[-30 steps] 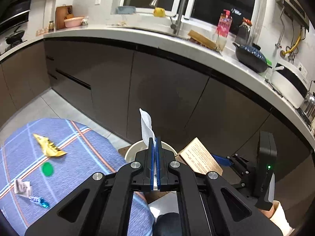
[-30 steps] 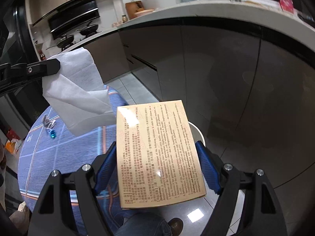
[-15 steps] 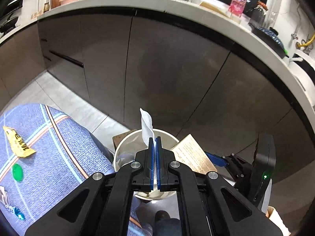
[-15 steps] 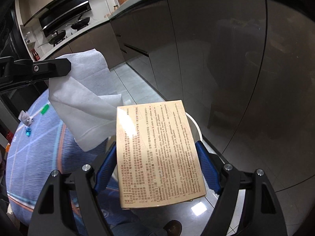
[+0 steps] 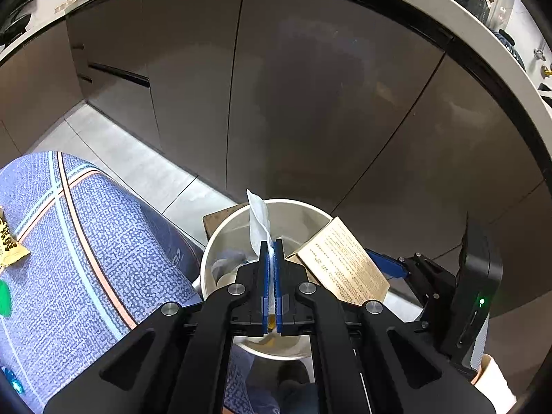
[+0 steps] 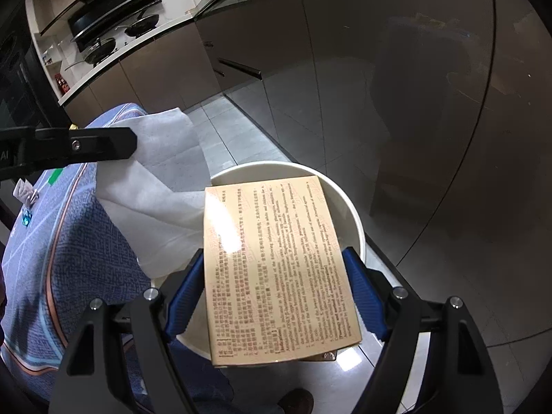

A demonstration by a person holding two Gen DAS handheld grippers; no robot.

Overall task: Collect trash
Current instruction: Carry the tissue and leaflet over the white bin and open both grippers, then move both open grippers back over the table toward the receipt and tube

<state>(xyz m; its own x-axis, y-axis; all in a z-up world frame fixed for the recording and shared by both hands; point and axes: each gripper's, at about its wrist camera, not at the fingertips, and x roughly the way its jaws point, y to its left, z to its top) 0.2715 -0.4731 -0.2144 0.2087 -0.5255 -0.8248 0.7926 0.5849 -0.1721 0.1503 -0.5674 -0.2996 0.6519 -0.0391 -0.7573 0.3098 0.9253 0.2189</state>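
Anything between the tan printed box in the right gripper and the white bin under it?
Nothing shows between them. In the right wrist view the tan printed cardboard box, clamped by the right gripper, hangs over the round white plastic bin, though it hides the stretch underneath.

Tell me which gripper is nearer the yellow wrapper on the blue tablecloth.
Left. The left gripper, shut on the white tissue, hangs over the bin beside the tablecloth edge; the yellow wrapper lies to its left. The right gripper, holding the leaflet box, is on the bin's far side.

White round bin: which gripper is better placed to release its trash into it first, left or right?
Left, probably. The left gripper holds the white paper tissue directly over the white round bin, while the right gripper's tan printed cardboard box overlaps the near rim.
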